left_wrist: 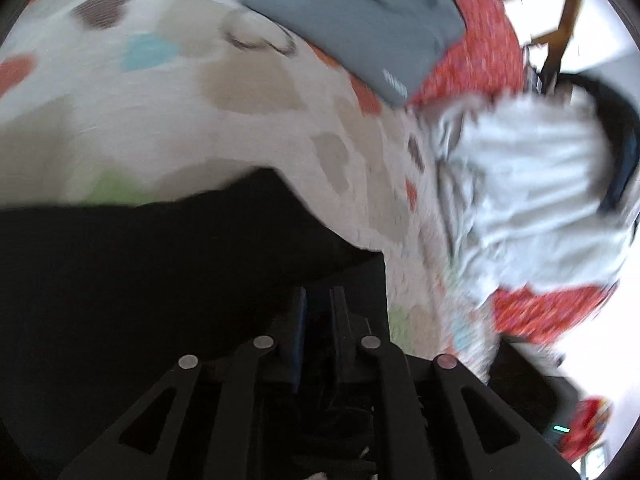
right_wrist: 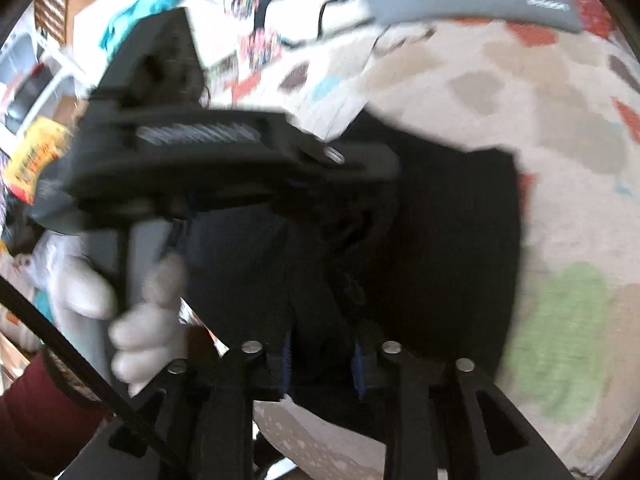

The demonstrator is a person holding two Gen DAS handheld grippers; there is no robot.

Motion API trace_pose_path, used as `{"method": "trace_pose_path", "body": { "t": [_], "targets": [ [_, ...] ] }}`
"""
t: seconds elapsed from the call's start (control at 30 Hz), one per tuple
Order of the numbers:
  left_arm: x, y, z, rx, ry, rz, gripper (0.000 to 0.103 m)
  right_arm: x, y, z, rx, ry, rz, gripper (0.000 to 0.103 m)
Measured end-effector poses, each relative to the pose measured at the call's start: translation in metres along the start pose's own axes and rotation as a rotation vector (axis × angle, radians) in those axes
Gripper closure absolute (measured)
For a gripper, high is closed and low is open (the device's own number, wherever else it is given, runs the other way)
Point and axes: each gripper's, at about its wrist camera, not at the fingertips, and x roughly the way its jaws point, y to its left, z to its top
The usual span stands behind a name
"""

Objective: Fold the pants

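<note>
The black pants [right_wrist: 440, 232] lie on a patterned bedspread [left_wrist: 248, 92], partly lifted toward both cameras; both views are blurred, so fine detail is doubtful.

The left gripper [left_wrist: 320, 312] has its jaws nearly together, dark cloth bunched at and just ahead of them; I judge it pinches a fold of the pants, though black on black makes the contact hard to confirm. The right gripper [right_wrist: 324, 360] stands partly open, blue pads either side of dark cloth that runs between them; whether the pads press on it I cannot tell.

What could go wrong, as a judgement: if the right gripper's hold is loose, the cloth may slip out mid-carry and the fold would land crooked; a thin pinch on the left could shed one layer and leave the leg twisted; the two grippers sit close together, so they could knock; the grey folded garment [left_wrist: 360, 24] lies near the far edge of the pants and could be dragged or covered.

The right wrist view alone shows the left gripper from the side, held by a white-gloved hand [right_wrist: 148, 320] with a dark red sleeve, and cluttered shelving beyond; the left wrist view alone shows a white crumpled cloth [left_wrist: 528, 184], a red patterned cover [left_wrist: 480, 40] and a wooden chair frame.
</note>
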Motion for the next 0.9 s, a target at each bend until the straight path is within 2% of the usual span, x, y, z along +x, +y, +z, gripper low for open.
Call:
{"method": "trace_pose_path", "body": {
  "t": [0.03,0.1,0.17,0.3,0.37,0.4,0.47,0.53,0.6,0.63,0.7,0.77,0.83,0.9],
  "targets": [
    [-0.011,0.008,-0.002,-0.024,-0.028,-0.019,0.087,0.009,0.001,0.000,0.011,0.012,0.024,0.057],
    [-0.035,0.026,-0.005,-0.075,-0.087,-0.048,0.076,0.015,0.001,0.001,0.016,0.005,0.044,0.039],
    [-0.055,0.043,-0.007,-0.131,-0.139,-0.074,0.074,0.017,0.004,0.003,0.019,-0.013,0.069,0.028],
    [-0.077,0.057,-0.016,-0.180,-0.193,-0.093,0.074,0.013,0.013,0.003,0.011,-0.016,0.080,0.026],
    [-0.084,0.054,-0.025,-0.174,-0.200,-0.087,0.074,-0.009,0.026,-0.005,-0.008,-0.025,0.124,0.026],
    [-0.087,0.052,-0.030,-0.165,-0.203,-0.081,0.074,-0.023,0.023,-0.008,-0.013,-0.038,0.141,0.026],
    [-0.089,0.045,-0.043,-0.148,-0.206,-0.078,0.074,-0.048,0.026,-0.011,-0.003,-0.087,0.118,0.028],
    [-0.087,0.038,-0.055,-0.133,-0.204,-0.095,0.074,-0.063,0.021,0.001,0.014,-0.112,0.065,0.043],
    [-0.080,0.030,-0.066,-0.119,-0.191,-0.106,0.074,-0.067,0.017,0.015,0.023,-0.099,0.017,0.062],
    [-0.074,0.025,-0.071,-0.112,-0.178,-0.113,0.074,-0.065,0.016,0.023,0.029,-0.089,0.006,0.063],
    [-0.062,0.018,-0.078,-0.106,-0.153,-0.117,0.074,-0.052,0.015,0.035,0.039,-0.050,0.031,0.066],
    [-0.049,0.015,-0.083,-0.096,-0.119,-0.075,0.074,-0.021,0.010,0.050,0.081,0.026,0.059,0.066],
    [-0.032,0.020,-0.088,-0.107,-0.071,-0.001,0.074,0.013,0.002,0.055,0.151,0.110,0.095,0.065],
    [-0.023,0.025,-0.094,-0.116,-0.059,0.019,0.076,0.038,-0.010,0.060,0.226,0.122,0.094,0.066]
  ]
}}
